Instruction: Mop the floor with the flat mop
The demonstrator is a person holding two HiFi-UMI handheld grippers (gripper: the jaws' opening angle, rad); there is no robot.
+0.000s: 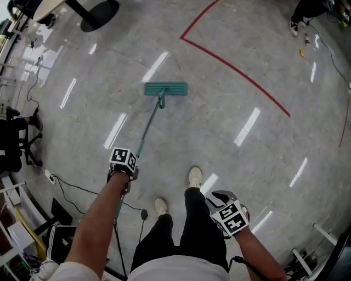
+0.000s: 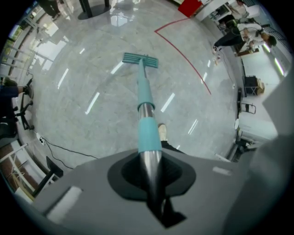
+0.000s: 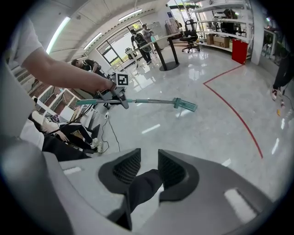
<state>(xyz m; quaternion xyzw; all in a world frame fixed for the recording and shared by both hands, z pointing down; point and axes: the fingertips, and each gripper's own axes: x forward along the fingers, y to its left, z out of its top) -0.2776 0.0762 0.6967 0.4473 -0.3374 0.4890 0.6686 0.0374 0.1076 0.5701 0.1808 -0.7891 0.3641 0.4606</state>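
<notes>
Grey polished floor (image 1: 230, 126) fills the head view, streaked with ceiling-light glare. A red line (image 1: 236, 68) is taped across it upper right, with a corner at the top. A black round table base (image 1: 98, 13) stands top left. A seated person in black (image 1: 13, 137) is at the left edge, and someone else's feet (image 1: 294, 26) are top right.

The operator stands in black trousers and pale shoes (image 1: 194, 176), both feet on the floor.

The flat mop is out in front of the feet. Its teal head (image 1: 165, 88) lies flat on the floor, left of the red line and apart from it. The pole (image 1: 147, 129) slants back from the head to the left gripper (image 1: 125, 174).

Left gripper (image 2: 152, 181): claw pinched tight on the metal part of the pole, just below the teal sleeve.

Right gripper (image 3: 144, 170): claw slightly spread and holding nothing; only the dark trouser leg shows behind the gap. In the head view it hangs low by the right leg, well apart from the mop.

A red bin (image 3: 239, 50) stands by the far shelving, contents not visible. Cardboard boxes (image 3: 221, 40) sit on a shelf near it, contents unreadable.

A black cable (image 1: 71, 189) and a power strip (image 1: 49, 176) lie on the floor lower left.
</notes>
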